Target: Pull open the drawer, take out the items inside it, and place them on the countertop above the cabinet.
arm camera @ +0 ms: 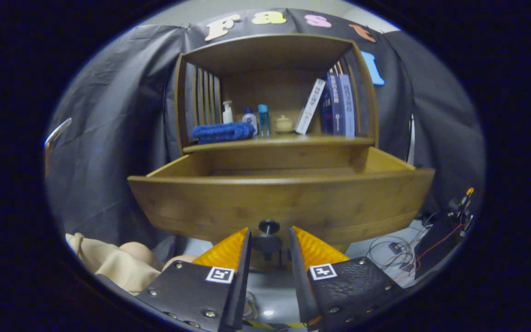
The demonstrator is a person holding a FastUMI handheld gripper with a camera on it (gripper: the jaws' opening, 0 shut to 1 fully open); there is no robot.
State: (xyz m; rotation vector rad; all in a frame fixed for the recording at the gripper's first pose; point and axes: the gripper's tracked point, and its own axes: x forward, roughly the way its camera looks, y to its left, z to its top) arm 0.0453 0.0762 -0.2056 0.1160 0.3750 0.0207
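The wooden drawer point(284, 203) of the cabinet stands pulled out toward me, its wide front panel just beyond my fingers. That panel hides the drawer's floor, so I see nothing of what lies inside. A dark round knob point(268, 240) sticks out of the panel's lower middle. My gripper point(269, 229) is open, its fingers flanking the knob with a small gap on each side. Above the drawer runs the countertop point(274, 142) inside the cabinet's open niche.
A folded blue towel point(223, 132), three small bottles point(249, 119), a cream jar point(284, 123) and leaning books point(339, 103) stand on the countertop. Loose wires point(399, 251) lie below right of the drawer. Beige cloth point(113, 263) is bunched at the lower left.
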